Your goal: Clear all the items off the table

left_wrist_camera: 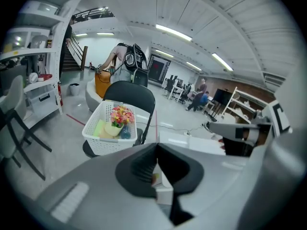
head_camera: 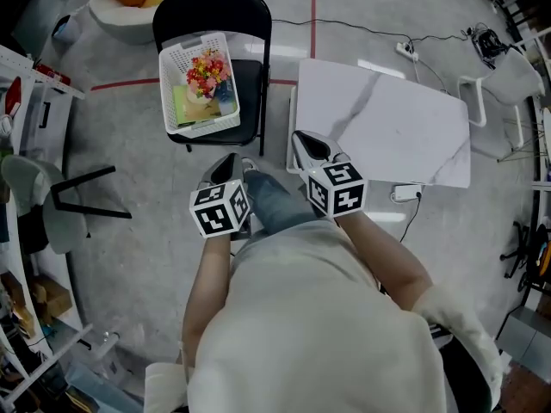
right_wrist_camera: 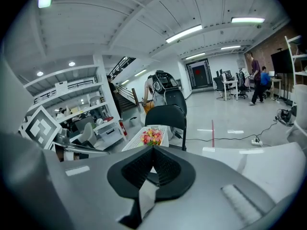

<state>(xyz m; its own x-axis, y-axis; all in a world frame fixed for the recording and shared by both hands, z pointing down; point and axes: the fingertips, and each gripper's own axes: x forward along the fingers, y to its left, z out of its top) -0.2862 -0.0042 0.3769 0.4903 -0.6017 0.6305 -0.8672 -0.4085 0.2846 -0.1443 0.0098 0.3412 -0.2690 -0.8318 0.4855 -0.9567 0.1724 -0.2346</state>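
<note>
The white marble table (head_camera: 405, 123) has nothing on its top. A white plastic basket (head_camera: 185, 58) sits on the seat of a black folding chair (head_camera: 213, 11) to the table's left. It holds a bunch of pink and yellow flowers (head_camera: 208, 69), a green item and a small blue one. The left gripper view shows the same basket (left_wrist_camera: 98, 140) and flowers (left_wrist_camera: 122, 115) ahead. My left gripper (head_camera: 227, 167) hangs shut and empty near the chair's front edge. My right gripper (head_camera: 307, 145) is shut and empty too, at the table's near left corner.
A grey chair (head_camera: 47, 205) and white shelving (head_camera: 17, 84) stand at the left. A power strip (head_camera: 405, 50) with its cable lies on the floor behind the table, a white adapter (head_camera: 406, 193) in front of it. A white chair (head_camera: 510, 80) is at the right.
</note>
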